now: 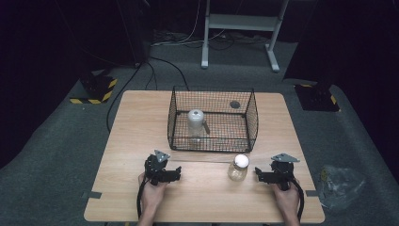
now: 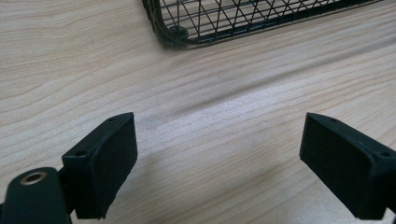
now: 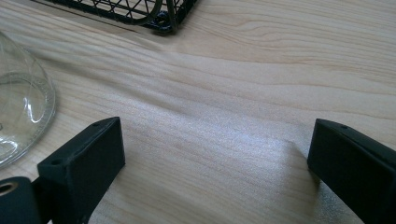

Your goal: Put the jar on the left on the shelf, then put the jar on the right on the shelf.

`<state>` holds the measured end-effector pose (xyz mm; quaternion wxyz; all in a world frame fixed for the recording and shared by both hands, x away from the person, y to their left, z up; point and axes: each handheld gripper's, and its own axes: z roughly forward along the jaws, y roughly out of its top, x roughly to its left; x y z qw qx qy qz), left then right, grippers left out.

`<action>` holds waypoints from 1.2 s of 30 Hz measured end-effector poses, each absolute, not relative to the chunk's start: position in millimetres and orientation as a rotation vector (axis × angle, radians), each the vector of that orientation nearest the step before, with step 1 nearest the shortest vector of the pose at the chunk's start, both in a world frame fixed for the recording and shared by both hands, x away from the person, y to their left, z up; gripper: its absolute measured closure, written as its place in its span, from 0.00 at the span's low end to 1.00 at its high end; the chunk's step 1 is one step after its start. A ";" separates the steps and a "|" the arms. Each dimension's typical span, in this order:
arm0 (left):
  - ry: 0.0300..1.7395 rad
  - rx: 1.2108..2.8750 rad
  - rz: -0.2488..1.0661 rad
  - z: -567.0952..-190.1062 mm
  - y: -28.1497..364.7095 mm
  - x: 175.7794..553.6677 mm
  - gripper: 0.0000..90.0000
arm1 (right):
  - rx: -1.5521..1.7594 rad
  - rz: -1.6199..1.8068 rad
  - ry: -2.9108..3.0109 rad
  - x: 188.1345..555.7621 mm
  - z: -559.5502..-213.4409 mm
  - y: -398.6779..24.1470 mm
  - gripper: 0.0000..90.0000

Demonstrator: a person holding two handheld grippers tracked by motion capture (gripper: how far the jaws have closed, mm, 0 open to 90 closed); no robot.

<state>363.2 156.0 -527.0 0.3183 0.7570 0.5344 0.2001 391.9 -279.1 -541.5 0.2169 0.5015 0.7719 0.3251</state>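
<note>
Counter: pale wood, set on grey carpet; the room beyond it is dark and hard to make out.
Wire basket: black mesh, standing at the far middle of the counter. The left tool view and the right tool view each catch just a lower corner of it at the top edge, the rest cut off.
Bottle in basket: a clear bottle with a grey cap, upright at the near left of the basket; the mesh in front blurs its lower part.
Dark disc: small round thing on the basket floor near the far right corner; too small to tell what it is.
Jar: clear glass with a white lid, upright on the counter just in front of the basket, to the right of centre. In the right tool view it is cropped to a curved sliver of glass at the left edge.
Left tool: held low at the near left, jaws spread wide over bare wood, gripping nothing.
Right tool: near the jar but apart from it, jaws also wide apart and empty.
Hands: forearms cut off by the bottom edge.
Plastic bag: crumpled, on the carpet at the right; contents unclear.
</note>
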 end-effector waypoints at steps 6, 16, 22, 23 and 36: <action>1.418 1.991 0.531 -536.7 154.7 366.5 0.11 | 1.389 0.901 2.138 391.9 -541.5 -279.1 0.04; 1.393 1.975 0.599 -542.3 151.9 361.9 0.10 | 1.410 0.889 2.138 393.0 -541.7 -279.1 0.00; 1.399 1.971 0.598 -542.4 151.4 361.9 0.09 | 1.388 0.898 2.158 391.9 -540.4 -279.6 0.04; 1.399 1.971 0.599 -542.4 151.4 362.0 0.09 | 1.378 0.911 2.160 391.2 -539.7 -279.7 0.04; 1.402 1.968 0.600 -542.5 151.0 361.9 0.09 | 1.222 1.174 2.241 356.5 -520.2 -278.6 0.08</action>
